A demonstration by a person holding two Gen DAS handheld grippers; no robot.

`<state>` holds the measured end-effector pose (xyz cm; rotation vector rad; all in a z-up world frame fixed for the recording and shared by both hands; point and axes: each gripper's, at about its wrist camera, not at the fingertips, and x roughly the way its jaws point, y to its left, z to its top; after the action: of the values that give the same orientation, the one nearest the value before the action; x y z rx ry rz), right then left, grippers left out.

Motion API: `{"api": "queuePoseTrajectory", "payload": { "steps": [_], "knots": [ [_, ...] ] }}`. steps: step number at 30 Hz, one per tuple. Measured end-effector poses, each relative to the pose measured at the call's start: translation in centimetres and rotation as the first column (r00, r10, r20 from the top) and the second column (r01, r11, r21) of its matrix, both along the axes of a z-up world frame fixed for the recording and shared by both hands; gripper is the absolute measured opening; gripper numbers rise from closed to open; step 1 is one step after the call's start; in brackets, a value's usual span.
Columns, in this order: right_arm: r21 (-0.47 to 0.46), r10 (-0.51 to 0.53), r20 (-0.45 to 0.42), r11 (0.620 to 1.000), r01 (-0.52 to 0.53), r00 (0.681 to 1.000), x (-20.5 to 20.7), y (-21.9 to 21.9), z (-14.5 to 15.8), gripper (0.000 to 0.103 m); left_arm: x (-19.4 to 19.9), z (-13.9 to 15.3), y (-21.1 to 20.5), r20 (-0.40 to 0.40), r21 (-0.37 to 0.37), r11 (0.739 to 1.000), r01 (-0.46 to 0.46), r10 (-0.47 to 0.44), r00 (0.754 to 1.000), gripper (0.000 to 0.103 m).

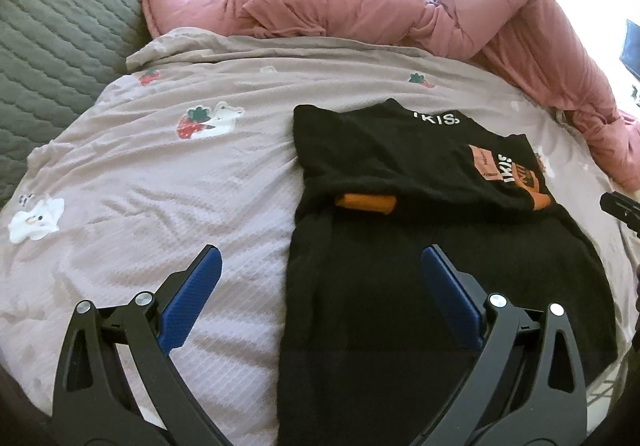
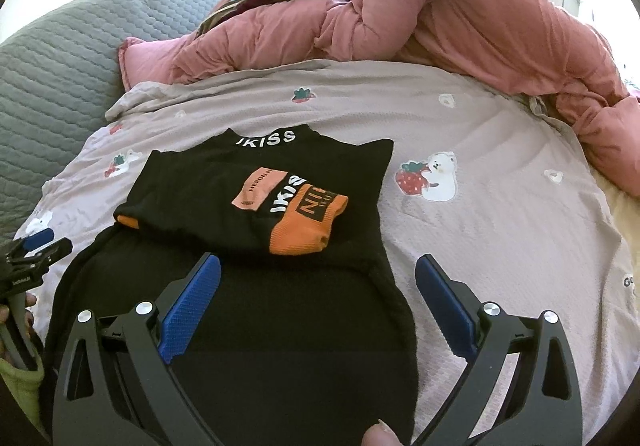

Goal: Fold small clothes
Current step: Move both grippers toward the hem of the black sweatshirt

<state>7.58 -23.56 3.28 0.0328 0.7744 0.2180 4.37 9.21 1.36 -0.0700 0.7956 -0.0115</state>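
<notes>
Left hand-held gripper [image 1: 322, 270] agape — above black top [image 1: 400, 174].

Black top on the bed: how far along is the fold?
Done: black top has its sleeves folded in, orange cuff lying on the chest. In hand: nothing; left claw and right claw both hang open over the hem. Left: folding the bottom half up.

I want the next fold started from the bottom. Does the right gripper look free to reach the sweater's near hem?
Probably yes: the right gripper hangs open right above the black sweater, nothing between.
</notes>
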Motion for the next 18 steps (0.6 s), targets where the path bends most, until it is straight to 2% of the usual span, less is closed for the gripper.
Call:
{"api": "queuePoseTrajectory", "payload": {
  "steps": [8, 18],
  "knots": [
    [0.008, -0.001, 0.009, 1.0, 0.001, 1.0, -1.3, -1.3, 0.5, 0.097, -1.7, -0.1, 1.2, -0.015, 0.026, 0.999, -0.025, 0.026, 1.0, 0.093],
    [0.015, 0.003, 0.021, 1.0, -0.003, 1.0, -3.1, -2.4, 0.9, 0.097, -4.1, -0.3, 2.6, -0.043, 0.007, 1.0, -0.019, 0.019, 0.999, 0.093]
  ]
}}
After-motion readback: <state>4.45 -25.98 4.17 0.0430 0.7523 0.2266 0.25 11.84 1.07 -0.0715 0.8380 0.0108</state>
